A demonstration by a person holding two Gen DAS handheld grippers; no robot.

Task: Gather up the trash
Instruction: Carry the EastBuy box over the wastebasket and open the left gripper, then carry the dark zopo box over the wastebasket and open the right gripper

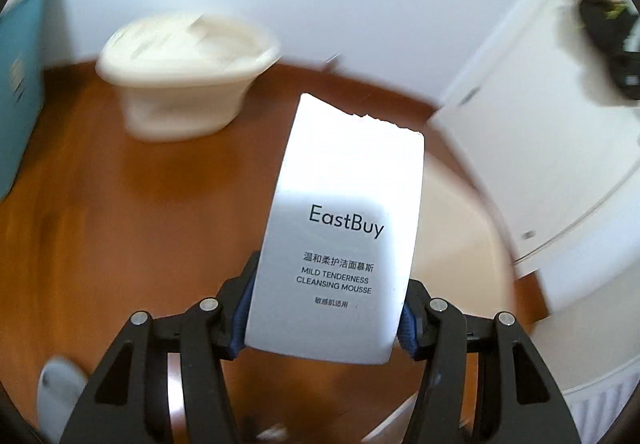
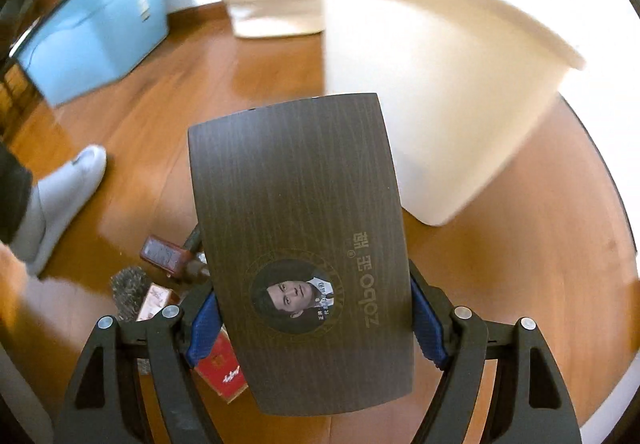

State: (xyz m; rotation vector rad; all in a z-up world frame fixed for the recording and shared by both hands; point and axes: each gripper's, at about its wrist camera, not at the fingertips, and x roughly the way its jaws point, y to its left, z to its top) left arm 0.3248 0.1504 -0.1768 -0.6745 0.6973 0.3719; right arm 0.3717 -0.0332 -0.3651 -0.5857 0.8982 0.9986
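My left gripper (image 1: 324, 312) is shut on a white EastBuy cleansing-mousse box (image 1: 344, 219) with a torn top, held above the wooden floor. A cream trash bin (image 1: 180, 75) stands beyond it to the left, blurred. My right gripper (image 2: 316, 320) is shut on a dark wood-grain Zobo box (image 2: 300, 228) with a portrait print. A large cream bin (image 2: 432, 83) stands just ahead and right of it. More trash lies on the floor under the right gripper: a red packet (image 2: 224, 372), a brown bottle (image 2: 168, 256) and a dark scrubby wad (image 2: 128, 288).
A light blue box (image 2: 96, 31) sits on the floor at the left, also in the left wrist view (image 1: 20, 91). A second cream bin (image 2: 276, 7) stands farther back. The person's grey slipper (image 2: 68, 187) is at the left. A white door or cabinet (image 1: 540, 131) is on the right.
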